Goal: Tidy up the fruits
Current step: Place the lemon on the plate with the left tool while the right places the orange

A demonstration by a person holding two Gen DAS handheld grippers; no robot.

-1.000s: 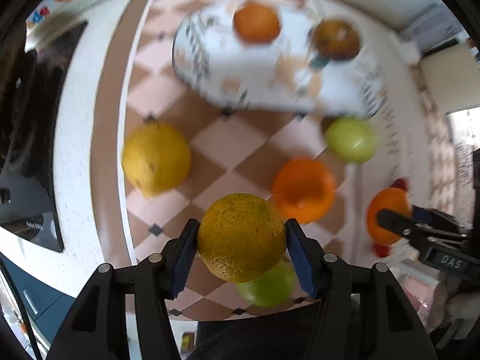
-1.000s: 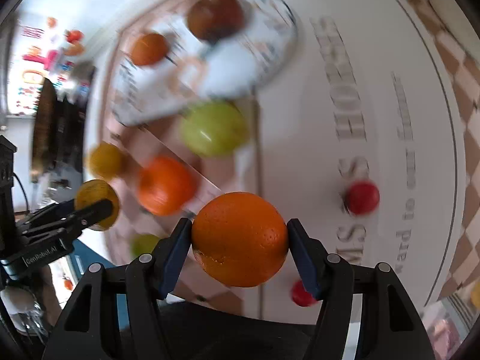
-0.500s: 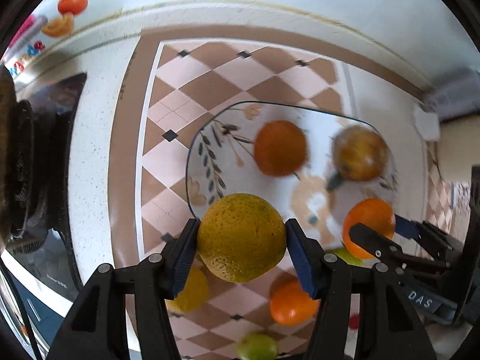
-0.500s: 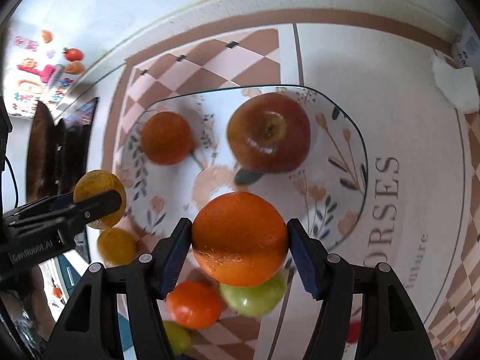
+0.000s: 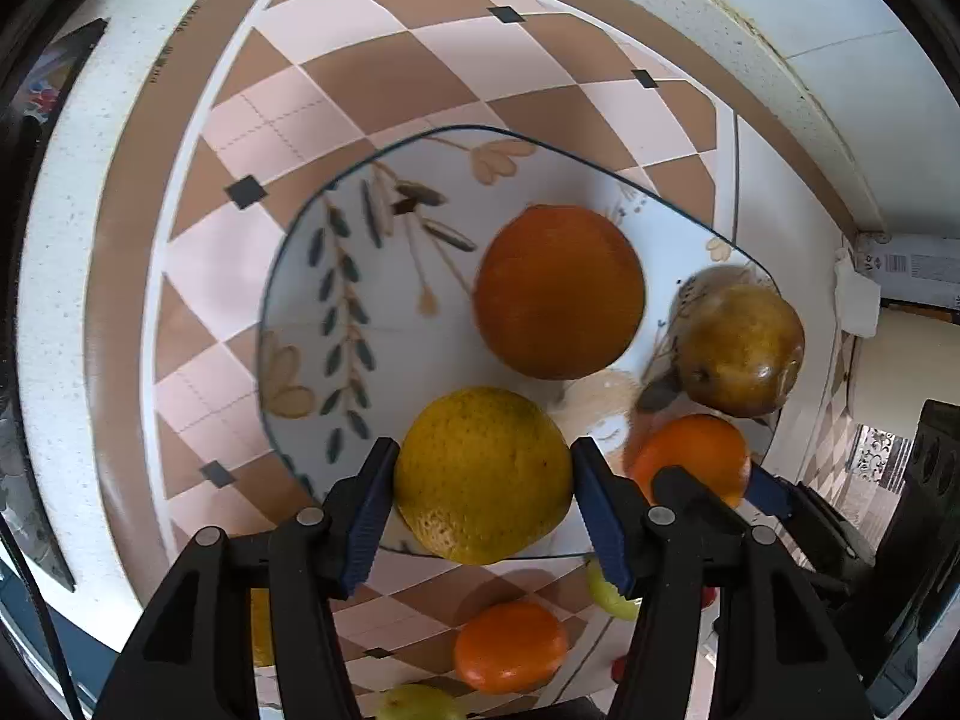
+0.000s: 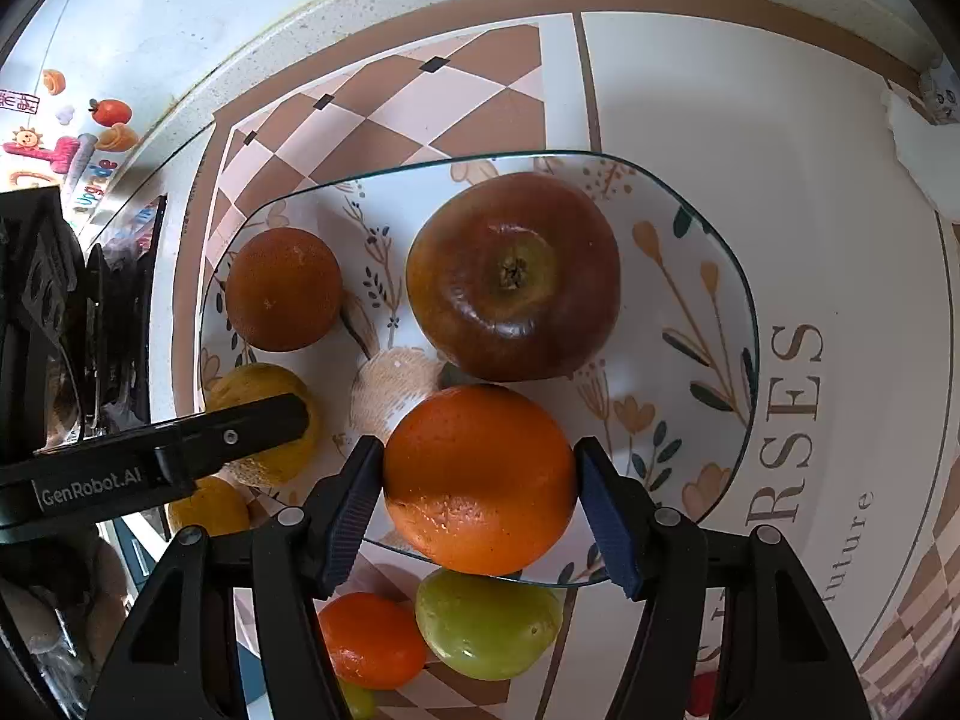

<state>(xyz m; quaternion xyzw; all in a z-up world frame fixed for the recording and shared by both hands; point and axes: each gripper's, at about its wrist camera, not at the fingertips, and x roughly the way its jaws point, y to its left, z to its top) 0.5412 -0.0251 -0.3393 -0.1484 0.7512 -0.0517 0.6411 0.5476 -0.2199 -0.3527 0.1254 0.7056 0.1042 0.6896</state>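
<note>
Both grippers are over the flowery plate (image 6: pixel 690 240) right now, each one clamped on a fruit. The left gripper (image 5: pixel 483 501) has a yellow-green citrus (image 5: pixel 483 474) pinched dead centre between its blue pads (image 5: pixel 369 516), one pad on each side, and the fruit hangs over the plate's near edge. It's basically round, so there's no real long axis to call; the rougher, dimpled patch sits on its lower left side. The right gripper (image 6: pixel 480 501) is doing the same with a bright orange (image 6: pixel 480 477), squeezed between its pads over the near rim, also round with no clear pointing direction. Already on the plate: a darker orange (image 6: pixel 282 288) toward the left and a big reddish-brown apple (image 6: pixel 513 276) with its stem dimple facing up at the camera. Off the plate on the checkered mat (image 5: pixel 372 78), just nearer than the rim, are a green fruit (image 6: pixel 489 624) and a small orange one (image 6: pixel 372 639).
</note>
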